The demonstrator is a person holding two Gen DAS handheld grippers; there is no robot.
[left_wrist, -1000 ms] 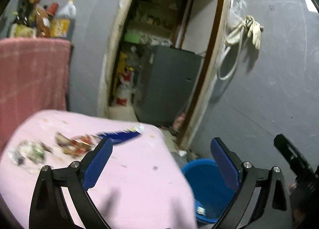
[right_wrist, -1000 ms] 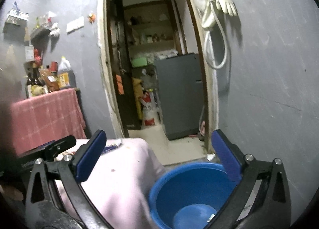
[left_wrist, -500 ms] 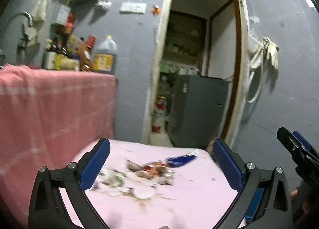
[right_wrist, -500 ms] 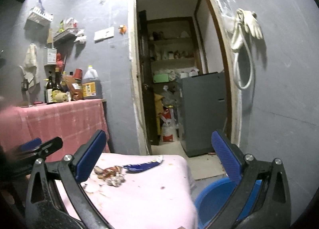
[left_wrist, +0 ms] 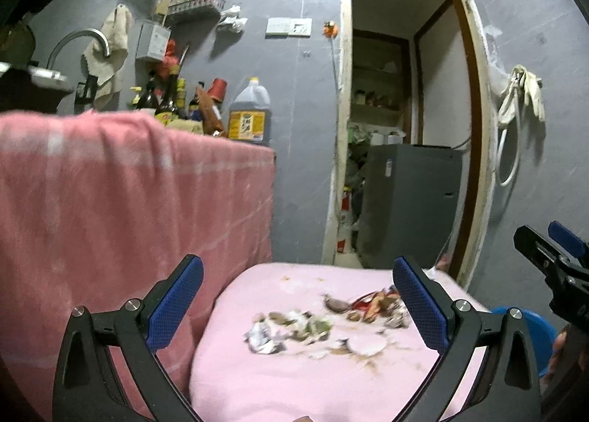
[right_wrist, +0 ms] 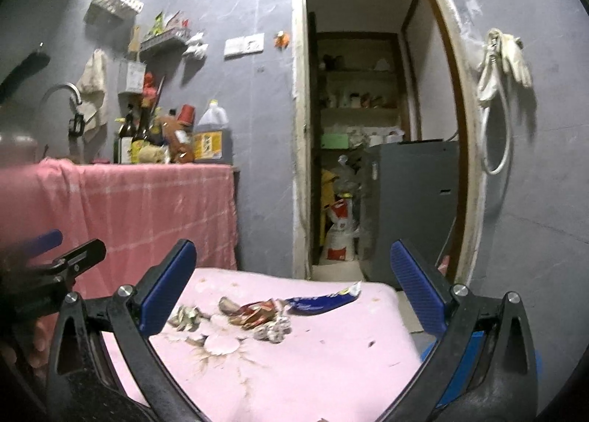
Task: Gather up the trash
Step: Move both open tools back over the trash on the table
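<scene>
Pink cloth-covered table [right_wrist: 331, 378] carries crumpled wrapper trash [right_wrist: 257, 315] | my left gripper [left_wrist: 298, 308] and right gripper [right_wrist: 291, 289] wide open, empty | step: approach | next: lower onto one wrapper, close.

- Grey walls [right_wrist: 239, 98] ahead, dim light.
- Open doorway [right_wrist: 360, 127] ahead, shelves and a grey cabinet [right_wrist: 412, 201] inside.
- Left: pink-draped counter [left_wrist: 129, 194] with bottles [right_wrist: 165, 138].
- Tap [left_wrist: 77, 43] far left.
- Gloves [right_wrist: 504, 57] hang right.

My room is dim and bluish; both fisheye views bend the walls and darken at the corners. The pink checked cloth [left_wrist: 110, 201] smears with blur, and hanging pale rubber gloves [right_wrist: 508, 57] cast soft shadows.
</scene>
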